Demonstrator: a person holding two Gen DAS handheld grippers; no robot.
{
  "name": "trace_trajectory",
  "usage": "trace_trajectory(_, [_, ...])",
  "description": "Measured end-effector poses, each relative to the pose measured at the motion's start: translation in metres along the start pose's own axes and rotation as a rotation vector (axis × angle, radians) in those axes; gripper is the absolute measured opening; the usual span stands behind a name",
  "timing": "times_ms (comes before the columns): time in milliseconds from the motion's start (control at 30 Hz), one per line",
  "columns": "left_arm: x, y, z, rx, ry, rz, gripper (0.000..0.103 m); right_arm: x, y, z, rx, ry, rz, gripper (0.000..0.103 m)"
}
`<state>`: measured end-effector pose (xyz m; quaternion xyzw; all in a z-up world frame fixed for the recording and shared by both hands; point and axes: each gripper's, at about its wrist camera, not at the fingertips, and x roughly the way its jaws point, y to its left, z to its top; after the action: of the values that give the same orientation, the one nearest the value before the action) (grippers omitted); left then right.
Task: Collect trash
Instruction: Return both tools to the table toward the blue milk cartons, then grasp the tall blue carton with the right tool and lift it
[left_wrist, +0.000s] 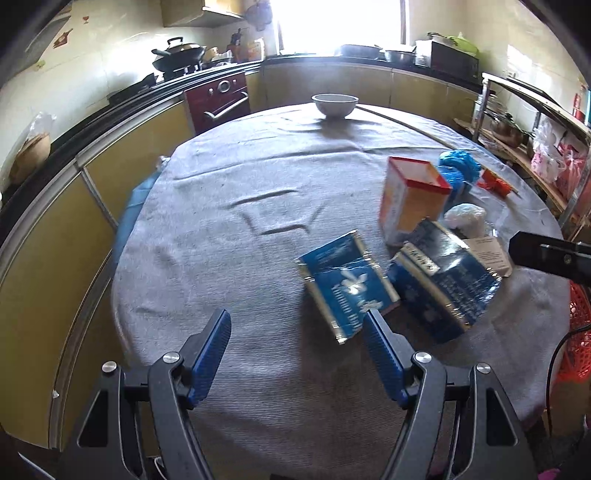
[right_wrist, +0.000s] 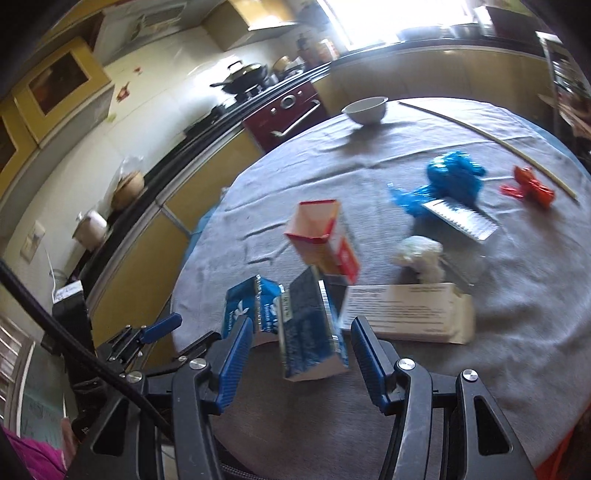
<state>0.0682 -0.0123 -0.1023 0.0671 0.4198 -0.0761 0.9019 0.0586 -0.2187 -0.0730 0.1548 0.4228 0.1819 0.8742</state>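
Left wrist view: the left tool (left_wrist: 297, 332) hangs released over the grey-clothed round counter (left_wrist: 221, 240), its right finger touching or overlapping the flat blue foil packet (left_wrist: 345, 284). Centre it first; open cloth lies leftward.

Right wrist view: the right tool (right_wrist: 299, 341), released, straddles the dark blue carton (right_wrist: 314, 328). Close squarely; the counter edge is near.

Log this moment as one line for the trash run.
phase: approach | left gripper: open, empty | right gripper: open around dark blue box, not gripped | white bowl: far edge
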Motion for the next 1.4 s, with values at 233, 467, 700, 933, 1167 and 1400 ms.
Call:
trace_trajectory(233, [0.006, 0.019, -0.004, -0.032, 0.021, 0.021, 0.074, 0.027, 0.015, -0.003, -0.069, 0.056, -0.044, 0.06])
trace_trajectory(467, [0.01, 0.03, -0.006, -0.06, 0.043, 0.031, 0.074, 0.047, 0.024, -0.007, -0.149, 0.077, -0.145, 0.06])
trace_trajectory(700, [0.011, 0.03, -0.006, -0.064, 0.047, 0.031, 0.074, 0.046, 0.027, -0.005, -0.236, 0.044, -0.227, 0.062])
trace_trajectory(933, [0.014, 0.028, -0.007, -0.056, 0.056, 0.03, 0.074, 0.057, 0.014, -0.007, -0.205, 0.089, -0.208, 0.068])
trace_trajectory(1167, [0.018, 0.026, -0.007, -0.052, 0.067, 0.034, 0.074, 0.064, 0.013, -0.012, -0.201, 0.099, -0.179, 0.068])
trace_trajectory(1400, [0.022, 0.024, -0.008, -0.051, 0.077, 0.039, 0.074, 0.067, 0.019, -0.018, -0.247, 0.094, -0.171, 0.058])
